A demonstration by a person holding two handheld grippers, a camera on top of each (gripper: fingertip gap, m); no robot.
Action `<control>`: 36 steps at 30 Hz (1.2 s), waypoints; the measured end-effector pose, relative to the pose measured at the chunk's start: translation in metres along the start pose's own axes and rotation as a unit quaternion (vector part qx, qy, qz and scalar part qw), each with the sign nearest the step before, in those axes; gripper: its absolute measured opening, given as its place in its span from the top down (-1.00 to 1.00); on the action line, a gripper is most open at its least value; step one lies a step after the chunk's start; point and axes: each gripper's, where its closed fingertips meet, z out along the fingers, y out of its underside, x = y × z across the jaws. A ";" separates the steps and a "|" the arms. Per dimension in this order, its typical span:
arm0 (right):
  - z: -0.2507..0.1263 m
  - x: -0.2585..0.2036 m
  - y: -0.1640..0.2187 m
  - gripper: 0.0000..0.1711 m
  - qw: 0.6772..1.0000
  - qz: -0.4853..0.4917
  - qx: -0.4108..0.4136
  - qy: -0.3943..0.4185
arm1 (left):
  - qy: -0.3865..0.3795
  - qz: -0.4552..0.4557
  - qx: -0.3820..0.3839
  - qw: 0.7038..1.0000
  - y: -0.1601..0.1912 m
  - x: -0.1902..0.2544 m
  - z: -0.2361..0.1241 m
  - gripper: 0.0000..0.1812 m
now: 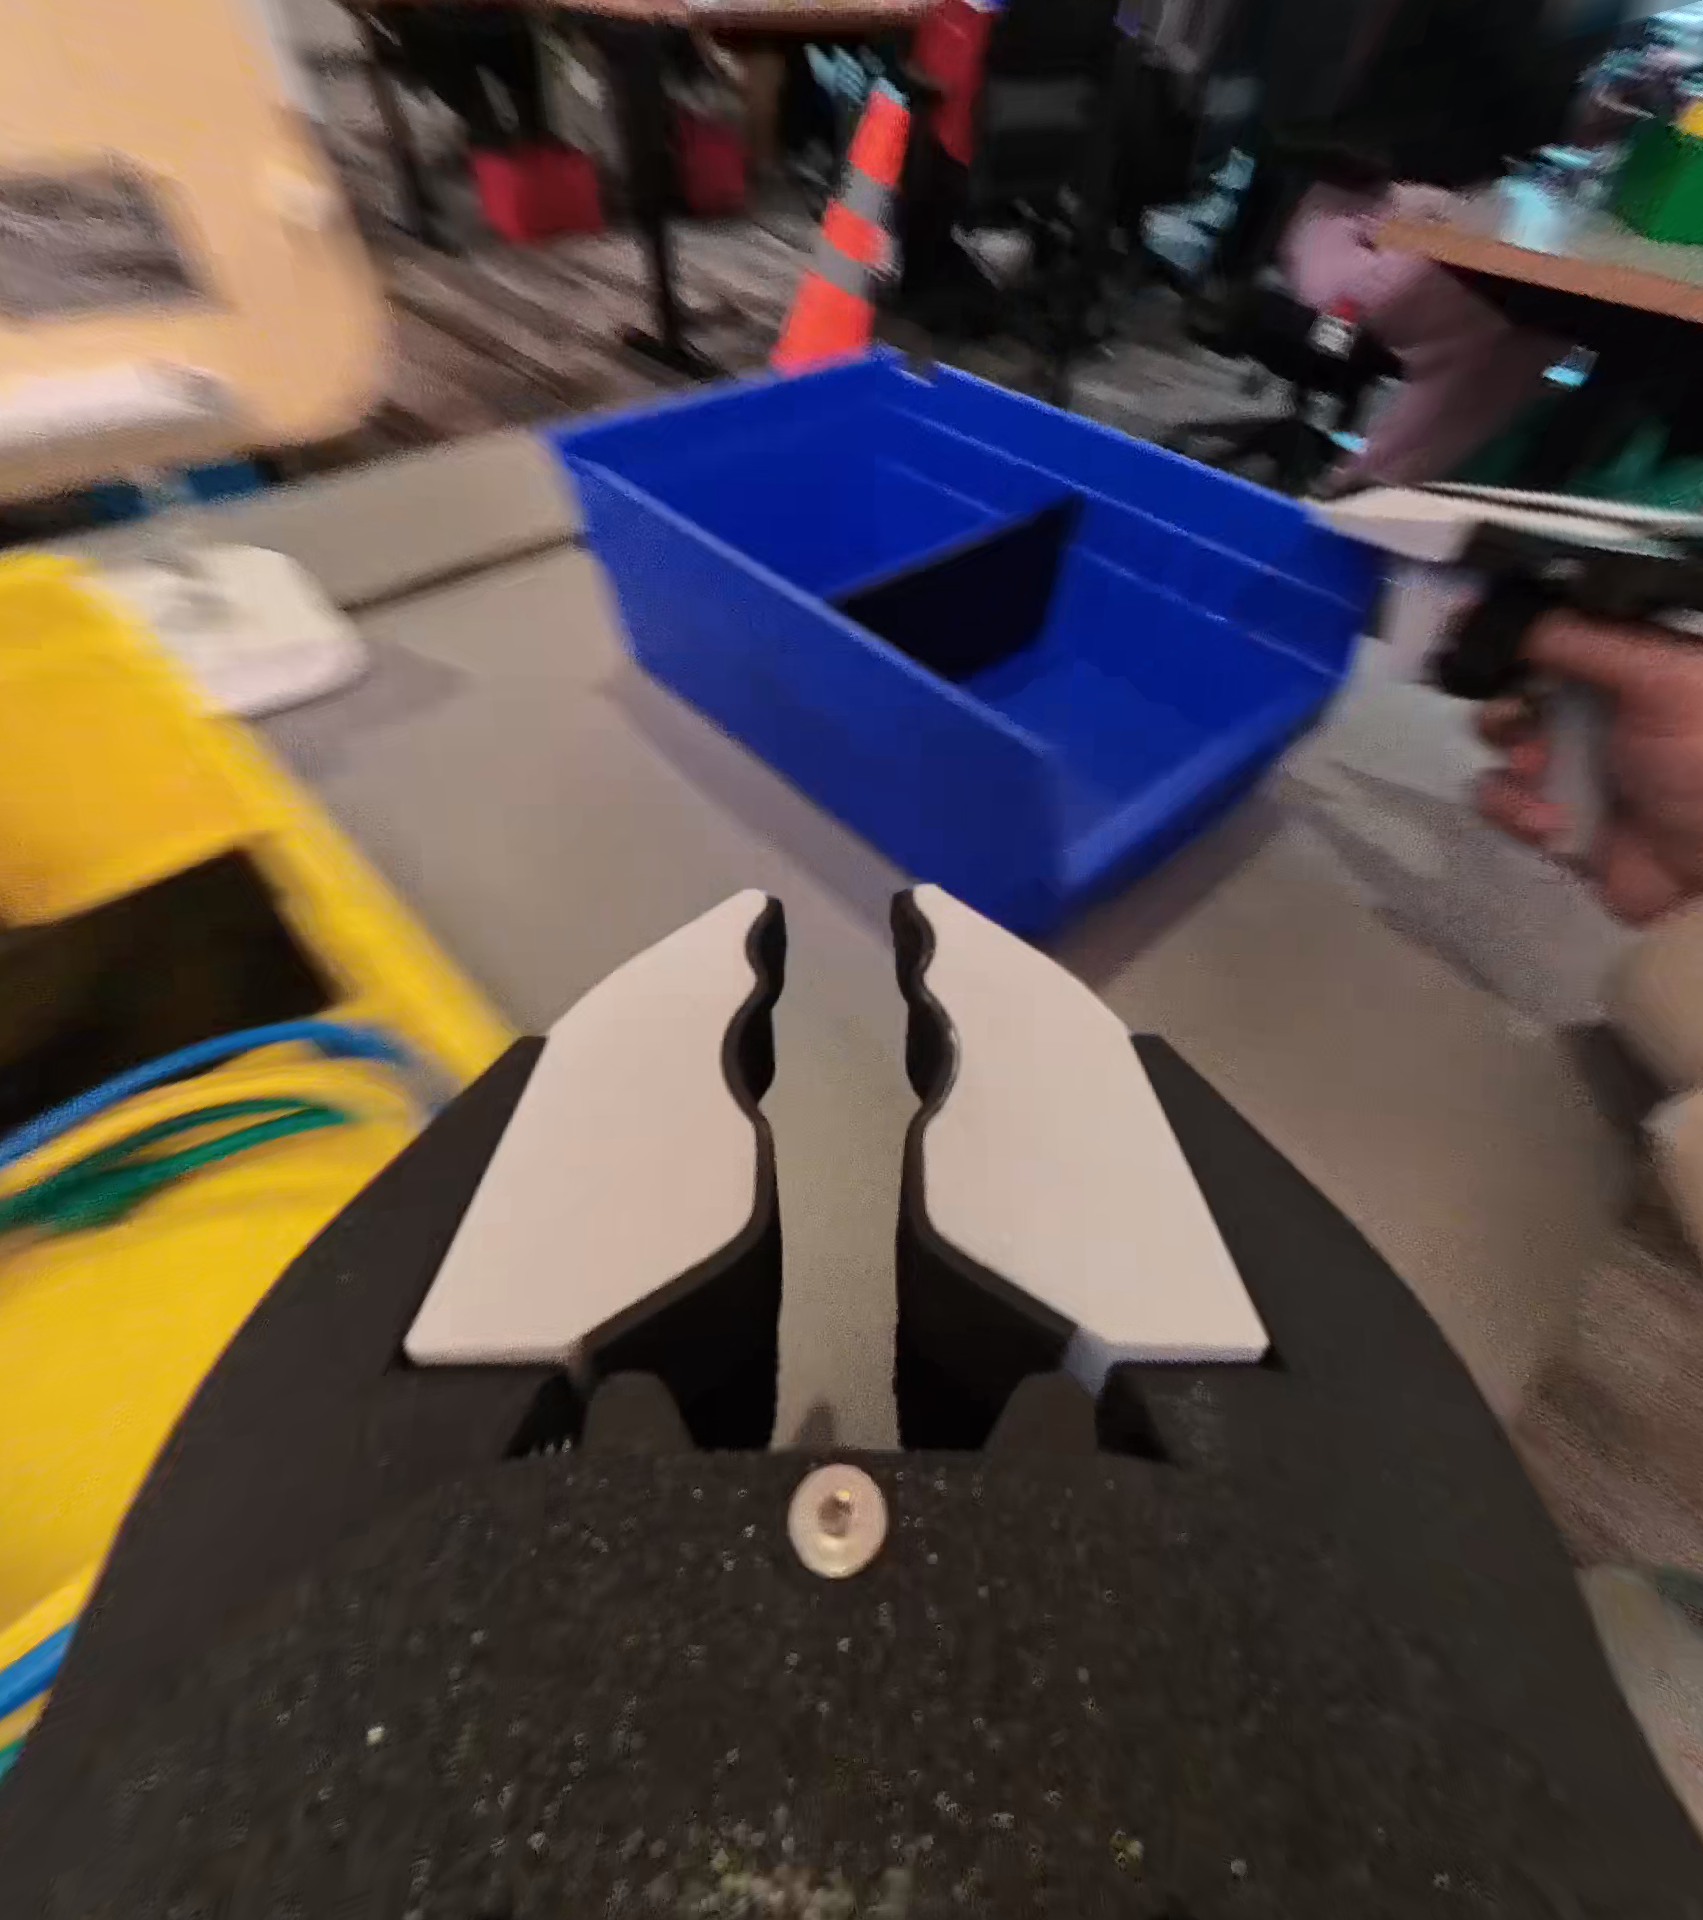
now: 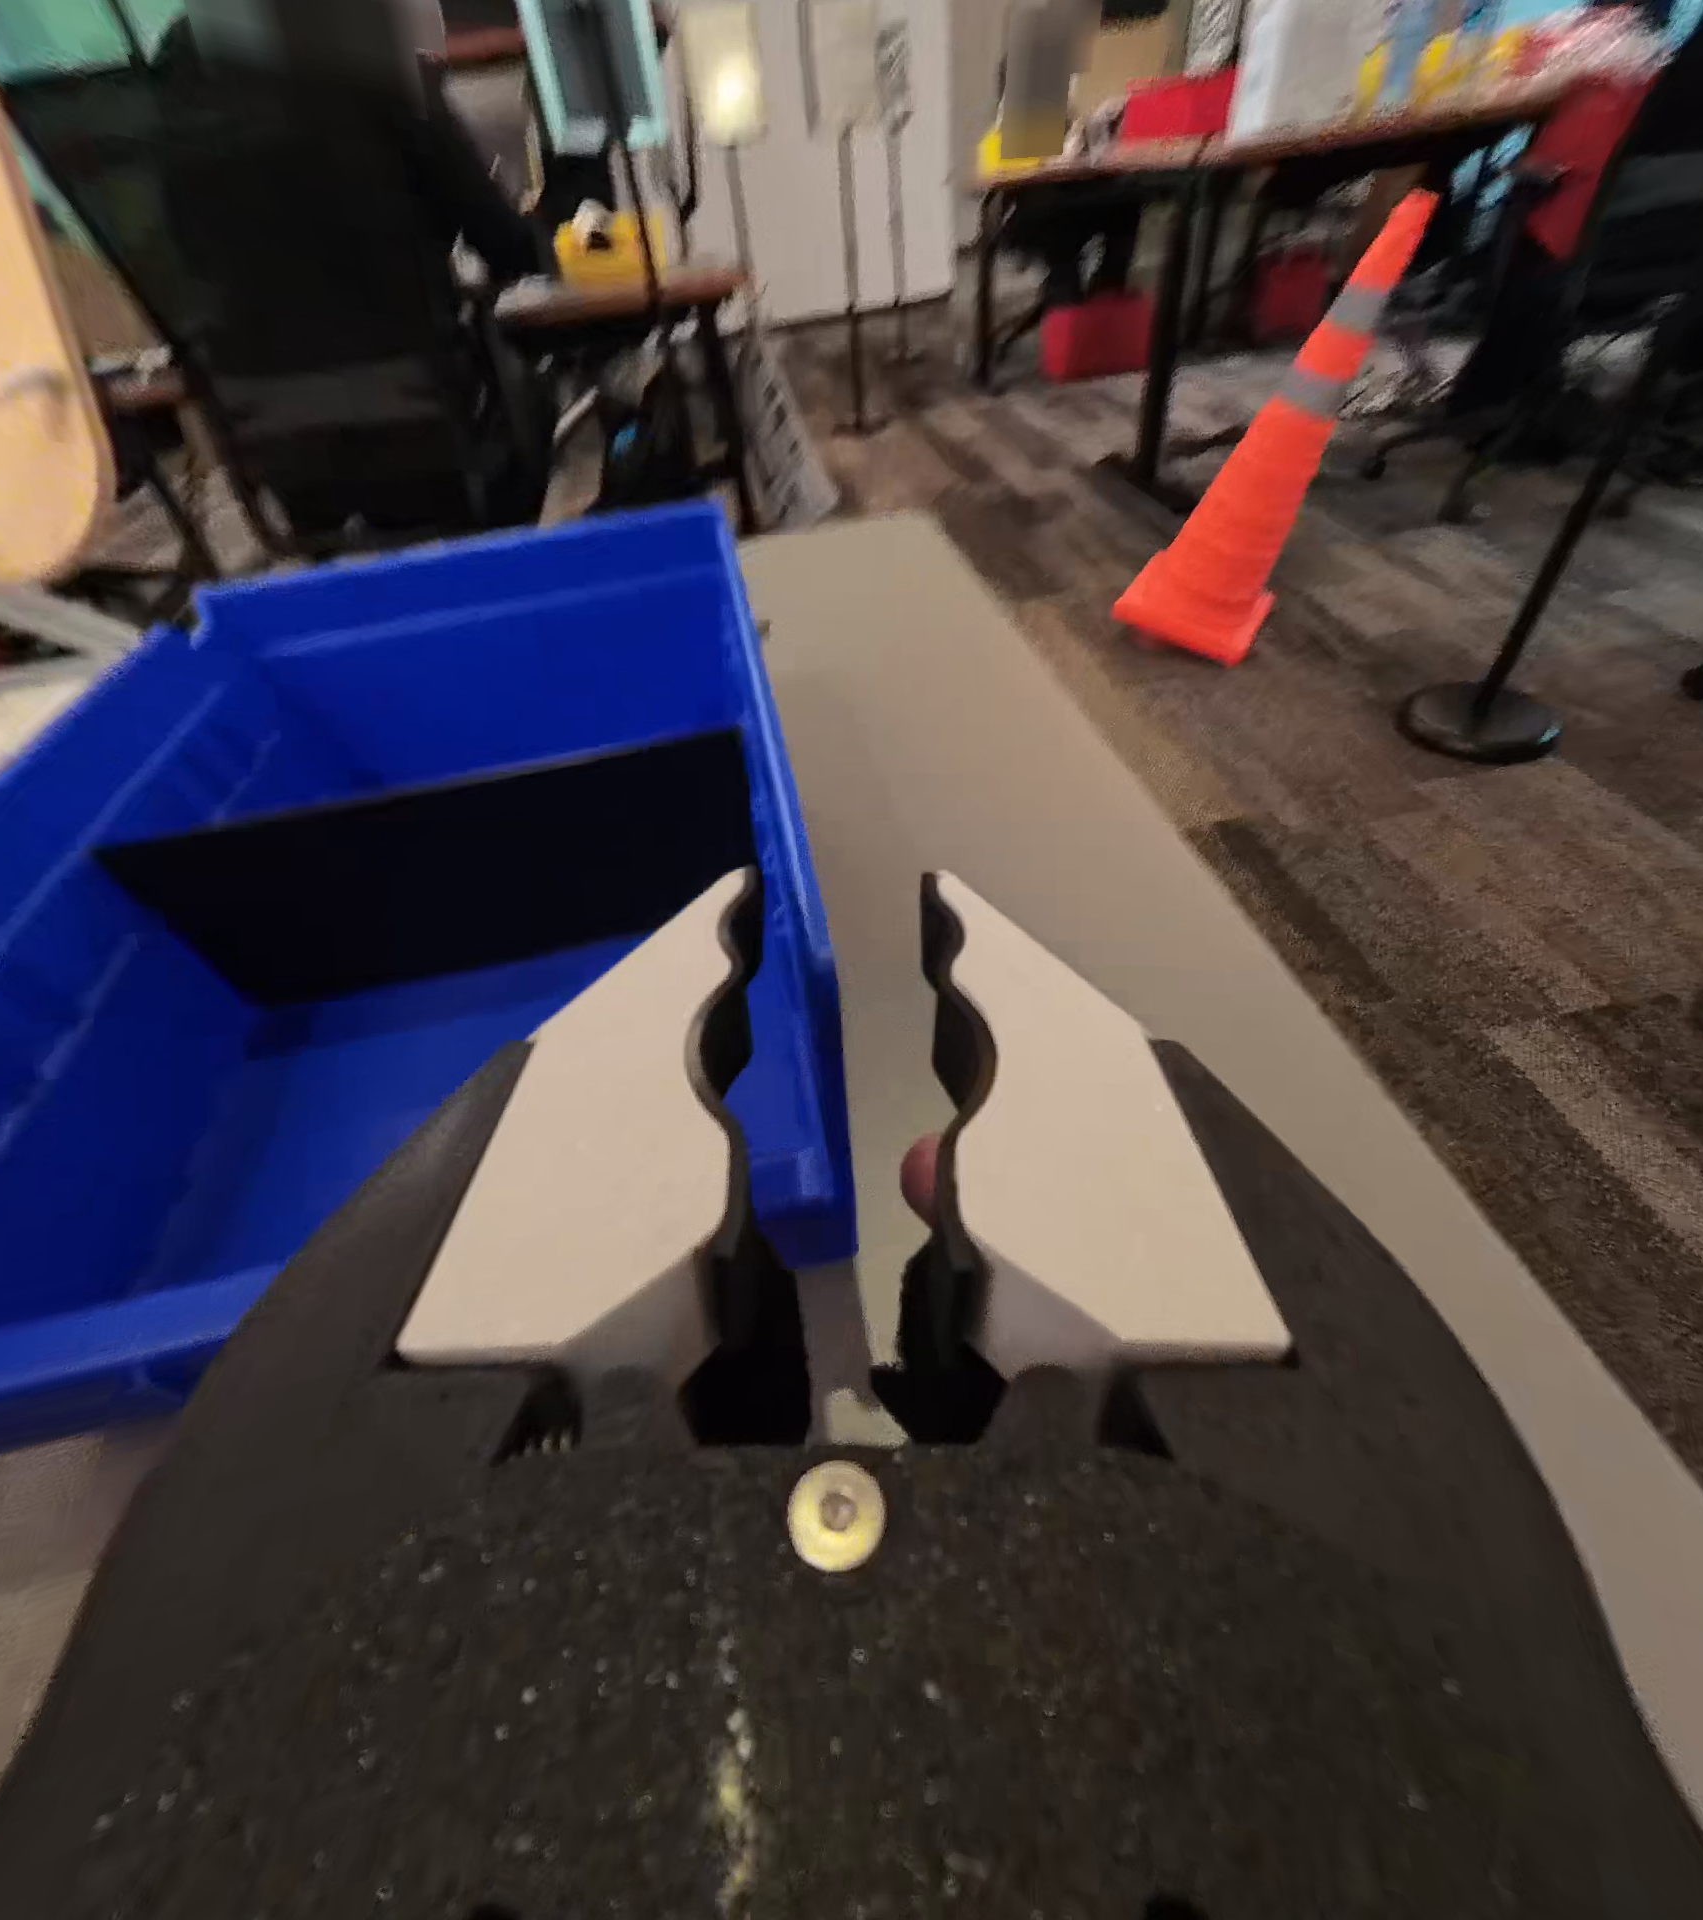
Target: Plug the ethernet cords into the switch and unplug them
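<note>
Left wrist view: the left gripper [image 1: 836, 914] hangs over the grey table [image 1: 535, 790] with its two fingers [image 1: 618, 1164] slightly spread and nothing between them; ahead stands one blue bin [image 1: 930, 727], split by one dark divider [image 1: 982, 592] into two compartments, both bare as far as the blurred picture shows; at the left sits one yellow bin [image 1: 99, 748] holding the ethernet cords [image 1: 151, 1132], of which blue and green strands can be made out, though the blur hides their number; the switch cannot be picked out in either view; at the right edge a hand [image 1: 1678, 769] grips the other gripper's dark handle, its tips out of sight here; one orange cone [image 1: 852, 239] stands on the floor beyond. In the right wrist view the right gripper [image 2: 842, 894] has its two fingers [image 2: 598, 1164] parted and holding nothing; the blue bin's near corner shows through the gap, the bin lying to the left on the table, and the cone stands well apart at the right.
</note>
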 end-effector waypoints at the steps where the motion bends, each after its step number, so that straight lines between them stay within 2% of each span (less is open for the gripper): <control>1: -0.010 -0.003 -0.011 0.65 1.000 -0.007 0.021 0.016 | -0.039 0.008 0.018 0.999 -0.005 -0.027 -0.023 0.77; 3: -0.029 -0.040 -0.030 0.65 0.998 -0.034 0.045 -0.003 | -0.133 0.010 0.039 0.990 -0.008 -0.090 -0.070 0.72; 5: -0.048 -0.115 -0.043 0.64 0.994 -0.050 0.064 -0.079 | -0.220 -0.011 0.037 0.975 0.001 -0.150 -0.115 0.63; 7: -0.068 -0.206 -0.040 0.63 0.982 -0.043 0.071 -0.172 | -0.271 -0.053 0.020 0.961 0.015 -0.190 -0.149 0.54; 10: -0.093 -0.328 -0.002 0.54 0.954 0.056 0.018 -0.294 | -0.275 -0.096 -0.004 0.957 0.040 -0.214 -0.160 0.54; 11: -0.092 -0.350 0.014 0.51 0.955 0.060 0.002 -0.291 | -0.267 -0.112 -0.020 0.957 0.051 -0.217 -0.155 0.54; 13: -0.070 -0.355 0.046 0.60 0.979 0.001 -0.028 -0.200 | -0.252 -0.140 -0.042 0.957 0.072 -0.223 -0.143 0.58; 14: -0.061 -0.357 0.056 0.55 0.983 -0.024 -0.033 -0.180 | -0.253 -0.148 -0.049 0.955 0.082 -0.227 -0.139 0.62; 15: -0.056 -0.364 0.063 0.65 0.981 -0.035 -0.040 -0.185 | -0.254 -0.152 -0.058 0.953 0.090 -0.230 -0.135 0.66; 18: -0.045 -0.382 0.078 0.70 0.973 -0.096 -0.064 -0.198 | -0.242 -0.145 -0.081 0.956 0.111 -0.232 -0.122 0.81; 19: -0.039 -0.380 0.081 0.81 0.976 -0.109 -0.065 -0.178 | -0.233 -0.140 -0.077 0.959 0.113 -0.230 -0.118 0.92; 20: -0.034 -0.379 0.086 0.93 0.978 -0.106 -0.076 -0.165 | -0.241 -0.130 -0.069 0.959 0.113 -0.232 -0.117 0.93; 24: -0.033 -0.385 0.085 0.96 0.983 -0.097 -0.079 -0.137 | -0.272 -0.084 -0.079 0.955 0.111 -0.243 -0.119 0.96; 28: -0.043 -0.420 0.078 0.97 0.984 -0.078 -0.072 -0.143 | -0.282 -0.081 -0.052 0.955 0.103 -0.271 -0.144 0.97; 32: -0.048 -0.488 0.063 0.96 0.980 -0.095 -0.033 -0.171 | -0.326 -0.076 -0.028 0.942 0.098 -0.319 -0.190 0.98; 36: -0.052 -0.559 0.071 0.94 0.975 -0.091 -0.032 -0.199 | -0.342 -0.060 -0.025 0.937 0.102 -0.372 -0.237 0.98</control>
